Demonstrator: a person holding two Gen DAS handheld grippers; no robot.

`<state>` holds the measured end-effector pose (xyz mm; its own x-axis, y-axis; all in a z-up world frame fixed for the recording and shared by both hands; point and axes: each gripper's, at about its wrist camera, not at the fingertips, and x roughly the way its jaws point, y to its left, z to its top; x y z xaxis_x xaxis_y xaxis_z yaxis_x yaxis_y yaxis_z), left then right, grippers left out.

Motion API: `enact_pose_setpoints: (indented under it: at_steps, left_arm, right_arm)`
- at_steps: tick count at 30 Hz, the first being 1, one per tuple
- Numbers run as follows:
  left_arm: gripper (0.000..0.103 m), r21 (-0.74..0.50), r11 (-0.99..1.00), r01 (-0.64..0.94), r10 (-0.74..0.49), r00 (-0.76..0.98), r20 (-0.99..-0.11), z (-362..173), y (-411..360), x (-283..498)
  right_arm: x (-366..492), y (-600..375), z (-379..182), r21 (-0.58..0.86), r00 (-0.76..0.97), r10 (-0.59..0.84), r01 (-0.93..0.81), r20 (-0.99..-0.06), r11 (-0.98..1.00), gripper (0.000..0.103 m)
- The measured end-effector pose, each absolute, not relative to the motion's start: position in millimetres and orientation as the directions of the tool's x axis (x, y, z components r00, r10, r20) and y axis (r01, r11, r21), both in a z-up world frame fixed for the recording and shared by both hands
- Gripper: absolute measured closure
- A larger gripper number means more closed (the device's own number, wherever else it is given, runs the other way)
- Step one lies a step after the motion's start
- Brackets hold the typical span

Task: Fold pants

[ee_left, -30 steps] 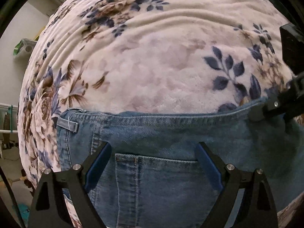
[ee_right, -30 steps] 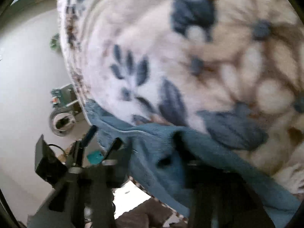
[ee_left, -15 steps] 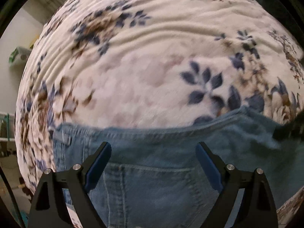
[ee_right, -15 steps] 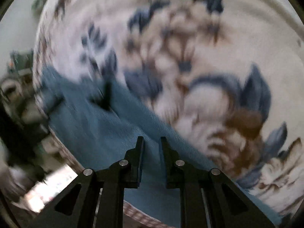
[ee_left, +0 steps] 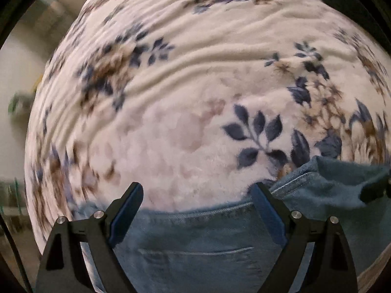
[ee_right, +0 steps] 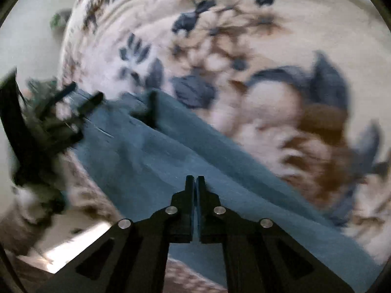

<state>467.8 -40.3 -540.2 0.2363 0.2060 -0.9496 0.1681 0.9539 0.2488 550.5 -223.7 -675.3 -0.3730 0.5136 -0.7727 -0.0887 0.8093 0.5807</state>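
Note:
Blue denim pants (ee_left: pixel 207 239) lie on a floral blanket (ee_left: pixel 195 97), waistband along the far edge and a back pocket near the bottom of the left wrist view. My left gripper (ee_left: pixel 196 188) hangs wide open over the waistband with nothing between its pads. The waistband's right end is bunched up, and a dark piece of my right gripper (ee_left: pixel 376 190) shows there. In the right wrist view my right gripper (ee_right: pixel 194 178) hovers above the denim (ee_right: pixel 171 161). Its jaws are closing, nearly touching, with no cloth between them. The left gripper (ee_right: pixel 124 101) is a dark blur at the left.
The blanket (ee_right: pixel 281 48) is rumpled in long ridges and reaches far beyond the pants. Its edge drops off at the left, where pale floor (ee_right: pixel 29 36) and blurred clutter show. A bright patch of floor (ee_right: pixel 78 244) lies below the bed's near edge.
The right gripper came off the bunched denim, rose, and its jaws drew nearly together. The left gripper drifted up over the blanket, so the pants now sit lower in its view, still wide open.

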Motion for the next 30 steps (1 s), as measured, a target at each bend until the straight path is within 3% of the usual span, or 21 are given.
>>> enact_pose_setpoints:
  at_steps: [2,3,7,11,12,14,17,21,26,30]
  left_arm:
    - [0.012,0.262,0.923,0.283,0.197,0.237,-0.951,-542.0,-43.7,469.1]
    - [0.012,0.257,0.91,0.326,0.188,0.229,-0.955,-543.4,-46.0,469.7]
    - [0.012,0.152,0.797,0.584,0.101,0.12,-0.988,-563.1,-66.4,465.5]
    - [0.016,0.047,0.741,0.67,0.058,0.007,-0.998,-593.0,-75.9,470.5]
    - [0.023,0.014,0.744,0.668,0.028,-0.01,-1.0,-594.2,-75.3,472.3]
    - [0.074,-0.07,0.753,0.654,-0.055,-0.044,-0.998,-590.9,-72.6,474.1]
    - [0.091,-0.07,0.768,0.636,-0.084,-0.008,-0.996,-579.3,-73.3,468.3]
    - [0.091,-0.043,0.841,0.539,-0.091,0.063,-0.994,-566.4,-68.7,451.8]
    - [0.091,-0.093,0.928,0.36,-0.141,0.108,-0.984,-556.6,-55.7,436.4]
    - [0.092,-0.111,0.947,0.302,-0.153,0.119,-0.981,-557.5,-49.6,434.5]
  right_arm:
    - [558.3,-210.7,-680.3,0.625,-0.354,0.573,-0.046,-0.739,0.779,0.046]
    - [562.0,-204.1,-684.6,0.637,-0.344,0.59,-0.033,-0.73,0.77,0.039]
    - [569.0,-176.1,-708.4,0.661,-0.341,0.632,0.04,-0.696,0.75,0.038]
    - [572.1,-165.8,-716.6,0.693,-0.334,0.677,0.091,-0.656,0.716,0.038]
    - [571.5,-164.1,-718.6,0.7,-0.333,0.688,0.103,-0.645,0.707,0.038]
    - [570.1,-157.1,-721.8,0.713,-0.339,0.704,0.121,-0.624,0.69,0.038]
    - [568.8,-149.6,-719.9,0.732,-0.345,0.72,0.123,-0.602,0.67,0.038]
    - [563.0,-147.8,-714.5,0.756,-0.351,0.74,0.121,-0.574,0.644,0.038]
    - [561.9,-137.8,-712.8,0.743,-0.368,0.718,0.099,-0.59,0.662,0.038]
    - [569.2,-126.7,-721.6,0.735,-0.374,0.712,0.108,-0.594,0.67,0.038]
